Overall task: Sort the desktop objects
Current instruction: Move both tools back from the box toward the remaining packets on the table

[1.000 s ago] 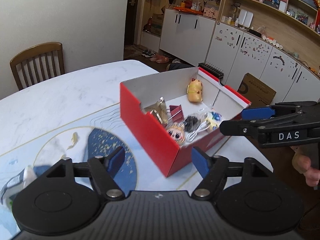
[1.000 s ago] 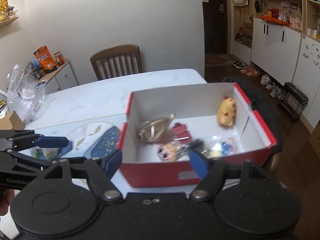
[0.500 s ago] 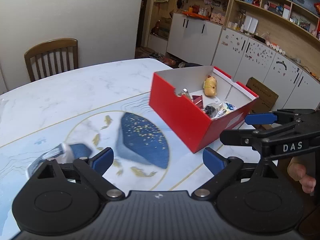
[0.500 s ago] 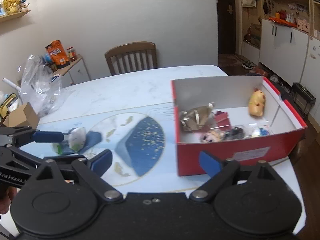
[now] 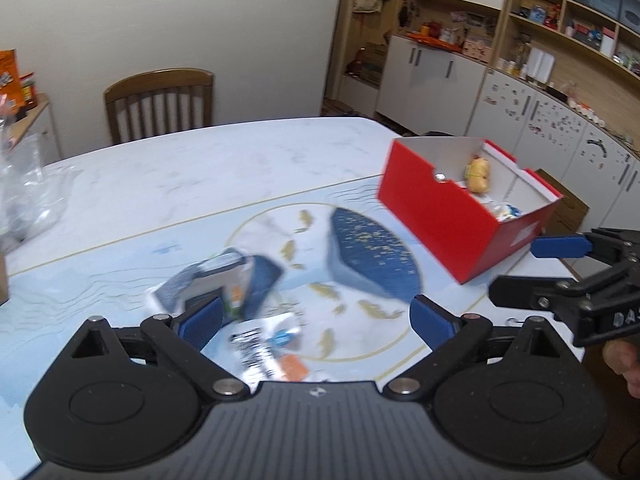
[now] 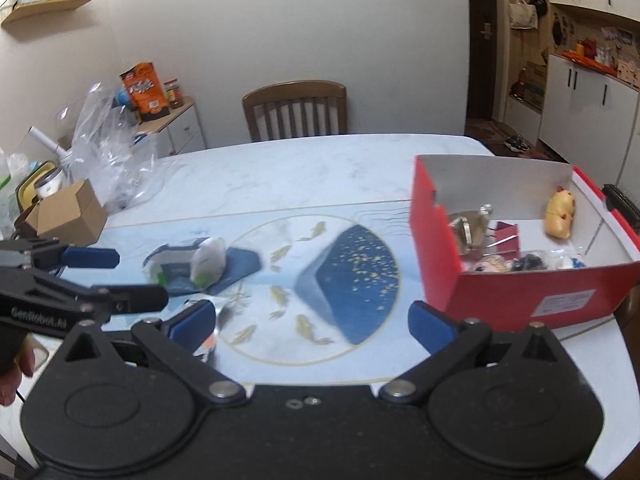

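A red box [image 5: 440, 216] [image 6: 500, 292] stands at the right of the table. In it lie a yellow toy [image 5: 478, 172] [image 6: 560, 214], a silvery packet [image 6: 468, 226], a small doll and other bits. Left of it on the blue mat lies a white and blue pouch [image 5: 212, 280] [image 6: 188, 264]. Nearer me is a flat printed packet [image 5: 272, 344] with an orange patch. My left gripper [image 5: 316, 320] hangs over that packet, jaws opening, nothing between them. My right gripper [image 6: 312, 324] hovers above the mat, jaws opening and empty.
A wooden chair [image 6: 296, 112] stands at the table's far side. A crumpled clear plastic bag [image 6: 108, 152] and a small cardboard box [image 6: 68, 216] sit at the left edge. Behind them a side cabinet carries an orange snack bag [image 6: 144, 92]. White cupboards [image 5: 432, 80] line the right wall.
Both grippers have swung left, away from the red box, which now sits at the right of each view. Their jaws have spread wider. The pouch and packet have come into view.
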`<state>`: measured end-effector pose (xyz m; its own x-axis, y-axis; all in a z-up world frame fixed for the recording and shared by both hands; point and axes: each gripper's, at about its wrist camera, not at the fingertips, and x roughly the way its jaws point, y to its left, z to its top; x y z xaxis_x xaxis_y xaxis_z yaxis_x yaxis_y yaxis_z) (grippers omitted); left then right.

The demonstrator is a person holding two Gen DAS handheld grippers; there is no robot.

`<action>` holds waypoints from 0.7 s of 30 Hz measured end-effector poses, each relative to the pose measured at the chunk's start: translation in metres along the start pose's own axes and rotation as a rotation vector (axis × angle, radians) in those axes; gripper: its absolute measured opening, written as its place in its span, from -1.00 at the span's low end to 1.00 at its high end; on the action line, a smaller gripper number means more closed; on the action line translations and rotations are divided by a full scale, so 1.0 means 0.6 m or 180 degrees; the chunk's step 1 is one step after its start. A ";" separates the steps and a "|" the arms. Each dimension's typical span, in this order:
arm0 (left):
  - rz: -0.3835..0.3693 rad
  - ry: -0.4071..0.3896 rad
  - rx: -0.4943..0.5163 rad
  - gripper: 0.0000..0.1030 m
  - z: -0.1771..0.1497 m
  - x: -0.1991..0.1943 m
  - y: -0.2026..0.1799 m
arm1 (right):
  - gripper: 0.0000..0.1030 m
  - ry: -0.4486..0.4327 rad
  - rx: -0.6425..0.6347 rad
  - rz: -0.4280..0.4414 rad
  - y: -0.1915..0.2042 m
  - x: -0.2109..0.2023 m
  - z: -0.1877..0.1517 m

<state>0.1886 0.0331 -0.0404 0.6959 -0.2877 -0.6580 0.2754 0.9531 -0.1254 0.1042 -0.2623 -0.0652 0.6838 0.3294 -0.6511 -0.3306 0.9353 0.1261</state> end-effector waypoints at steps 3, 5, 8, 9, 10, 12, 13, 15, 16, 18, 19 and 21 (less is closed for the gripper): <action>0.0091 -0.0005 -0.0025 1.00 -0.005 0.000 0.023 | 0.99 0.0011 -0.0058 0.0051 0.024 0.005 -0.004; 0.0144 0.0011 -0.0033 1.00 -0.008 0.002 0.039 | 1.00 0.0015 -0.0121 0.0097 0.042 0.010 -0.006; 0.0234 0.0036 -0.0009 1.00 -0.010 0.011 0.058 | 0.99 0.0043 -0.0220 0.0146 0.067 0.020 -0.009; 0.0261 0.0046 0.0004 1.00 -0.010 0.015 0.065 | 1.00 0.0054 -0.0247 0.0157 0.075 0.024 -0.011; 0.0292 0.0056 0.0017 1.00 -0.011 0.019 0.071 | 1.00 0.0067 -0.0270 0.0174 0.083 0.029 -0.012; 0.0346 0.0069 0.0038 1.00 -0.011 0.028 0.083 | 1.00 0.0081 -0.0315 0.0209 0.097 0.036 -0.016; 0.0370 0.0067 0.0048 1.00 -0.011 0.033 0.090 | 1.00 0.0095 -0.0344 0.0220 0.104 0.042 -0.017; 0.0419 0.0086 0.0062 1.00 -0.010 0.041 0.102 | 0.99 0.0136 -0.0412 0.0221 0.117 0.055 -0.020; 0.0425 0.0094 0.0066 1.00 -0.010 0.046 0.108 | 0.99 0.0156 -0.0444 0.0215 0.123 0.062 -0.021; 0.0438 0.0110 0.0088 1.00 -0.009 0.055 0.117 | 0.99 0.0200 -0.0488 0.0209 0.133 0.078 -0.025; 0.0447 0.0125 0.0104 1.00 -0.008 0.060 0.120 | 0.99 0.0233 -0.0500 0.0210 0.137 0.086 -0.026; 0.0456 0.0155 0.0126 1.00 -0.006 0.071 0.127 | 0.99 0.0275 -0.0536 0.0217 0.145 0.101 -0.028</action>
<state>0.2370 0.0937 -0.0806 0.6973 -0.1433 -0.7023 0.2022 0.9793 0.0010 0.1058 -0.1629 -0.1063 0.6002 0.3721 -0.7081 -0.4831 0.8741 0.0498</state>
